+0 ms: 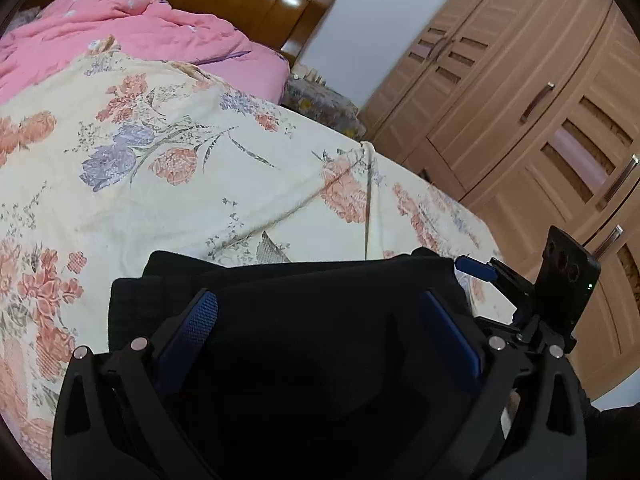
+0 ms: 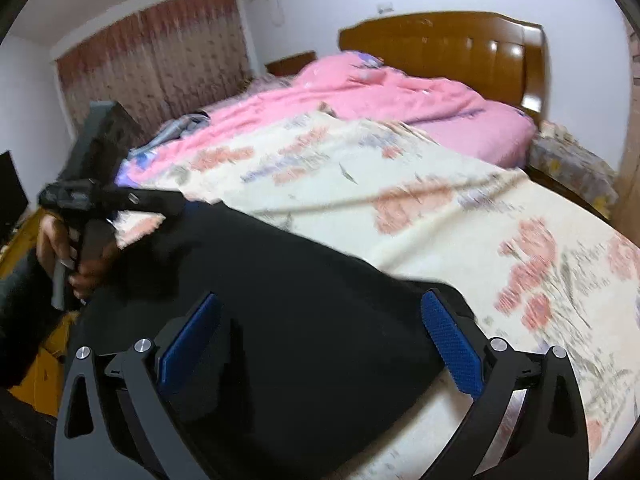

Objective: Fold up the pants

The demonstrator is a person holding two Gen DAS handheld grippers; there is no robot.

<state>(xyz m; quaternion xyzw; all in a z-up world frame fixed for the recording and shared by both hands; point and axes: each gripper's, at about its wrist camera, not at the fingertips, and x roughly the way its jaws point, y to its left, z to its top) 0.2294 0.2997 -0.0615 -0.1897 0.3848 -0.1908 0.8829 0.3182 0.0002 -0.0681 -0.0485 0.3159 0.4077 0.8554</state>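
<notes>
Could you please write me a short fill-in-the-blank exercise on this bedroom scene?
1. The pants on the bed are ____ in colour.
2. The crumpled quilt near the headboard is ____.
3. The left gripper has its jaws ____, with nothing clamped between them.
4. The blanket under the pants bears a ____ print.

Missing words: black; pink; open; floral

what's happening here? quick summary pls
A person with a handheld gripper in each hand is folding black pants on a bed covered by a floral blanket. The pants lie in a folded bundle near the bed's edge. The left gripper and right gripper are both open above the fabric, gripping nothing. A pink quilt is bunched up by the wooden headboard.
</notes>
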